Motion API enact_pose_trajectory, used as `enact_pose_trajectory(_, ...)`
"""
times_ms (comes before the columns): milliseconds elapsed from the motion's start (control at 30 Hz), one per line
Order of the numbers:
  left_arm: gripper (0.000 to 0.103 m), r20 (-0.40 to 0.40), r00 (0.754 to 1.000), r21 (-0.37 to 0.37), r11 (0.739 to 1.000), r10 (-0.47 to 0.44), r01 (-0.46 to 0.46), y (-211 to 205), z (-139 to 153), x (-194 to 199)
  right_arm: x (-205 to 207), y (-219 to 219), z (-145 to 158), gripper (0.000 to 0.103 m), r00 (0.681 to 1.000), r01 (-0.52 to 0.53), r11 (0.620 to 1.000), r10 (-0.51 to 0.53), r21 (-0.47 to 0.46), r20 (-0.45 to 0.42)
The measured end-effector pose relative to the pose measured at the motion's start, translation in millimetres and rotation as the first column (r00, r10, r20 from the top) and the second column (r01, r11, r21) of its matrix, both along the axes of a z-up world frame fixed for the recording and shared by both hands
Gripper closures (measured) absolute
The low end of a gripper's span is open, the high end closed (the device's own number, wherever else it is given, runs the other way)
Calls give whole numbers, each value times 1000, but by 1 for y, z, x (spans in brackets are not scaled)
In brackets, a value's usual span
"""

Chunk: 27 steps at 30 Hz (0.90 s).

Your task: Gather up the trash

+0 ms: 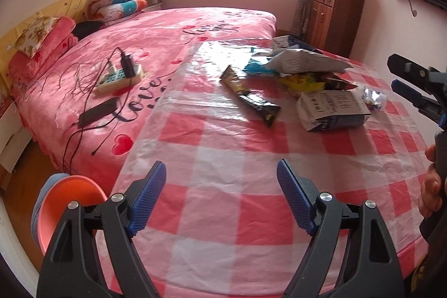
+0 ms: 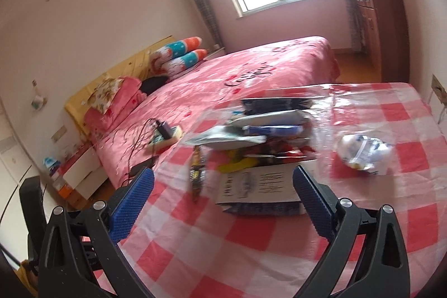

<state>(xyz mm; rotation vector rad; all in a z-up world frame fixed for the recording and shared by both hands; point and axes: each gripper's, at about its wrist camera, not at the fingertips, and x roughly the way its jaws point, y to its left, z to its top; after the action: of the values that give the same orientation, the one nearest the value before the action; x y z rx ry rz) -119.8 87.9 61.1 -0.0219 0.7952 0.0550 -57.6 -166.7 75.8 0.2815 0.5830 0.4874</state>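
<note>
A heap of snack wrappers lies on the pink checked table (image 1: 223,186). A long black and gold wrapper (image 1: 250,97) lies apart at the heap's left. A white printed bag (image 1: 332,109) lies at its front, a yellow wrapper (image 1: 303,83) and a large white bag (image 1: 304,60) behind. A crumpled clear wrapper (image 2: 363,154) lies to the right. My left gripper (image 1: 222,197) is open and empty, well short of the heap. My right gripper (image 2: 223,193) is open and empty, its fingers just short of the white printed bag (image 2: 257,186); it also shows in the left wrist view (image 1: 399,74).
An orange bowl or stool (image 1: 69,203) stands by the table's left edge. A pink bed (image 1: 167,32) lies beyond, with a power strip (image 1: 120,76), charger and cables on it. A wooden cabinet (image 1: 335,18) with folded blankets stands at the back right.
</note>
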Motion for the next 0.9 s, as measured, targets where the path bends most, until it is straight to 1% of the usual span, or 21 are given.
enact_pose_trajectory(100, 21, 1, 1000, -3, 1000, -25, 25, -12, 3, 7, 7, -19, -1, 5, 999, 40, 999, -39, 31, -16)
enact_pose_trajectory(267, 21, 5, 997, -42, 996, -81, 82, -37, 9, 22, 17, -54, -6, 5, 993, 105, 990, -100, 91, -58)
enact_pose_trajectory(400, 21, 6, 989, -69, 987, -148, 148, -63, 10, 37, 21, -76, -6, 5, 988, 141, 985, -134, 102, -71)
enact_pose_trajectory(467, 21, 8, 978, -50, 977, -208, 208, -80, 7, 47, 22, -85, -6, 5, 986, 156, 983, -149, 101, -71)
enact_pose_trajectory(500, 21, 0, 970, -29, 969, -245, 245, -90, 4, 54, 23, -90, -6, 5, 985, 165, 981, -158, 102, -75)
enact_pose_trajectory(600, 21, -7, 950, -3, 950, -313, 313, -107, -3, 74, 29, -107, -10, 5, 978, 194, 975, -184, 111, -97)
enact_pose_trajectory(667, 21, -19, 942, 4, 943, -334, 334, -113, -6, 86, 31, -117, -15, 5, 973, 213, 968, -197, 131, -122)
enact_pose_trajectory(700, 21, -31, 939, -5, 939, -344, 344, -114, -9, 94, 33, -121, -17, 5, 971, 219, 966, -200, 140, -132)
enact_pose_trajectory(733, 21, -55, 933, -33, 935, -355, 354, -115, -14, 106, 35, -124, -18, 5, 969, 224, 963, -204, 147, -141)
enact_pose_trajectory(800, 21, -77, 934, -64, 937, -348, 344, -114, -20, 118, 38, -131, -23, 5, 962, 241, 957, -215, 160, -167)
enact_pose_trajectory(867, 21, -112, 935, -113, 939, -337, 325, -113, -30, 131, 42, -135, -27, 5, 957, 254, 952, -222, 171, -186)
enact_pose_trajectory(900, 21, -110, 935, -147, 936, -337, 320, -112, -32, 134, 43, -138, -29, 5, 954, 262, 950, -228, 172, -195)
